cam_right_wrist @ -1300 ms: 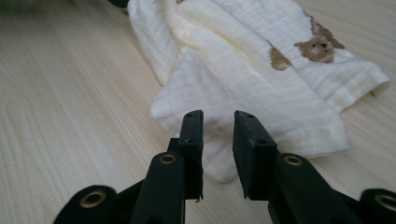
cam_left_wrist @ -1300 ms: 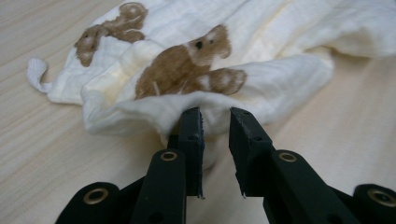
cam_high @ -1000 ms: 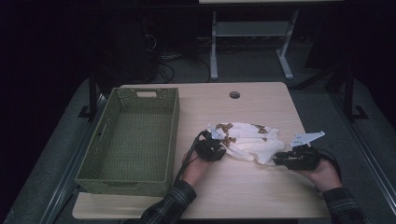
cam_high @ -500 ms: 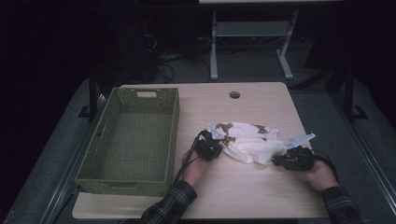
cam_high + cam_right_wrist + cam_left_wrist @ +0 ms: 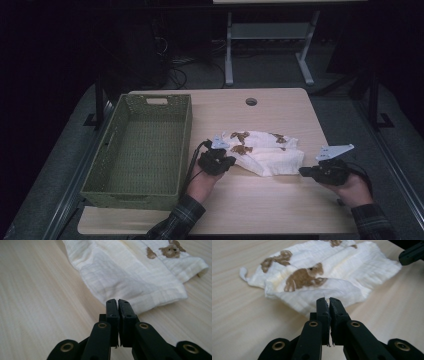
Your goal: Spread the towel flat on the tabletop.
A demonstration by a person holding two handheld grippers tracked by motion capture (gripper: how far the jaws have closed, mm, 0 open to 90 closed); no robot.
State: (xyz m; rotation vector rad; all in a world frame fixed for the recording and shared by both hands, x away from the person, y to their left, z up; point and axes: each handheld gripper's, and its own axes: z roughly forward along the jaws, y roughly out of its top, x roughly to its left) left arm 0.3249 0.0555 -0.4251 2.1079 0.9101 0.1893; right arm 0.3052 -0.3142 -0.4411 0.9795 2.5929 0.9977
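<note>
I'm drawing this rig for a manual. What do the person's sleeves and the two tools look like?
Both sleeves are dark plaid. The left tool and right tool are black, each with two flat, blocky jaws on links with brass-coloured pivot rings. A grey three-cornered plate tops each, and a black cable trails from the left one.

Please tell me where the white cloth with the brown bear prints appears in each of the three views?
High view: white cloth at table centre, between both grippers.
Left gripper view: upper middle, beyond the jaws.
Right gripper view: upper right.
Shared landmark: the brown bear prints.
</note>
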